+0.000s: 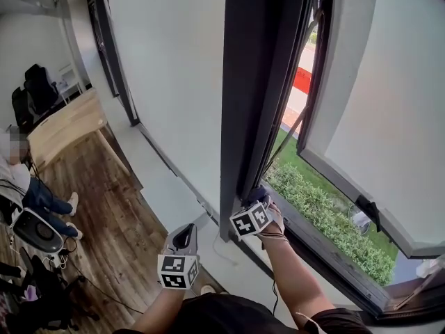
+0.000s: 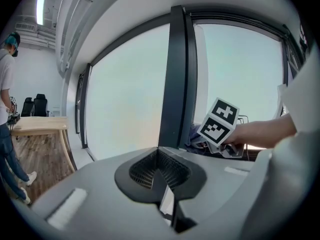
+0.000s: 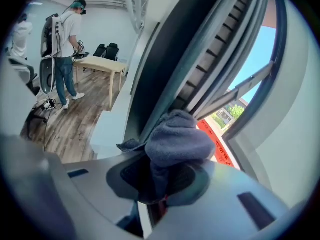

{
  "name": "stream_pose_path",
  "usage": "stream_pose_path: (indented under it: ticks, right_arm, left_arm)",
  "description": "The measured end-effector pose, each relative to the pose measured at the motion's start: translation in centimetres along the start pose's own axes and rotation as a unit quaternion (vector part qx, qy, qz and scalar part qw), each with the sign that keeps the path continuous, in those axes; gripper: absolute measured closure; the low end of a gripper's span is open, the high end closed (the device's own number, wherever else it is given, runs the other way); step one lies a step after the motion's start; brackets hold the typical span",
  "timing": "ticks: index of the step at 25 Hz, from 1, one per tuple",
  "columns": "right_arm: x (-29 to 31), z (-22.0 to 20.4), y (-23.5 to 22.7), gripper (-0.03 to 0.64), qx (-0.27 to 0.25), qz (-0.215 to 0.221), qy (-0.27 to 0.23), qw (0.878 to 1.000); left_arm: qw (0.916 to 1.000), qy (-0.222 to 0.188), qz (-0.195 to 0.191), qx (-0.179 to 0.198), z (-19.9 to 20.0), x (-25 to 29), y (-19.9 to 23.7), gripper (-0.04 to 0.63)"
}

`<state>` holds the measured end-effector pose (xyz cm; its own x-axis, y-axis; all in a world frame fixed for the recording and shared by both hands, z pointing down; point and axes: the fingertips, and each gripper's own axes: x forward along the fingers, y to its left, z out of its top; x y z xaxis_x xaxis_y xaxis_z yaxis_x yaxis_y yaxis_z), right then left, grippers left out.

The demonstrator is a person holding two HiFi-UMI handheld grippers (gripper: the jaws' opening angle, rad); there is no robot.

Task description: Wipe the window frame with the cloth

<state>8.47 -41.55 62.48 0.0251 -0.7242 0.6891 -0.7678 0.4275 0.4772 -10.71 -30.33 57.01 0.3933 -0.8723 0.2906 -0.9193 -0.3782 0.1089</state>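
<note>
Wooden floor (image 1: 104, 207) fills the left, where the left tongs (image 1: 183, 236) hang clenched on nothing. At the foot of the dark window frame (image 1: 240, 82), the right tongs (image 1: 259, 199) grip a grey cloth (image 3: 177, 139) pressed against it. Snagging in the frame's groove could tug the cloth free and drop it out through the open window (image 1: 389, 117).

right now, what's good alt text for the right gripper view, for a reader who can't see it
The right gripper has its tongs shut on a bunched grey-blue cloth, held against the dark window frame beside the open pane. Behind, a person stands near a wooden table on a wood floor.
</note>
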Motion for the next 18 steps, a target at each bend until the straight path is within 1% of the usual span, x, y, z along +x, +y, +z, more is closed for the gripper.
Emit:
stream_pose_path:
  ticks: [4,6,15,18]
  right_arm:
    - [-0.5,-0.4,0.0,0.531,-0.012,0.010,-0.001,1.000]
    - [-0.8,-1.1,-0.1,0.531,-0.008,0.011,0.003,1.000]
    - [-3.3,-4.9,-1.6,0.529,0.049,0.019,0.016,0.998]
    - [-3.7,-5.9,-1.7,0.528,0.078,0.029,0.015,0.996]
  left_arm:
    - [0.9998,-0.010,-0.014,0.002,0.9,-0.2,-1.2,0.589]
    - [0.9997,-0.013,-0.019,0.001,1.0,-0.3,-1.7,0.589]
    - [0.9991,-0.014,-0.040,0.001,0.8,-0.4,-2.9,0.589]
    - [0.9987,-0.018,-0.047,0.001,1.2,0.0,-3.3,0.589]
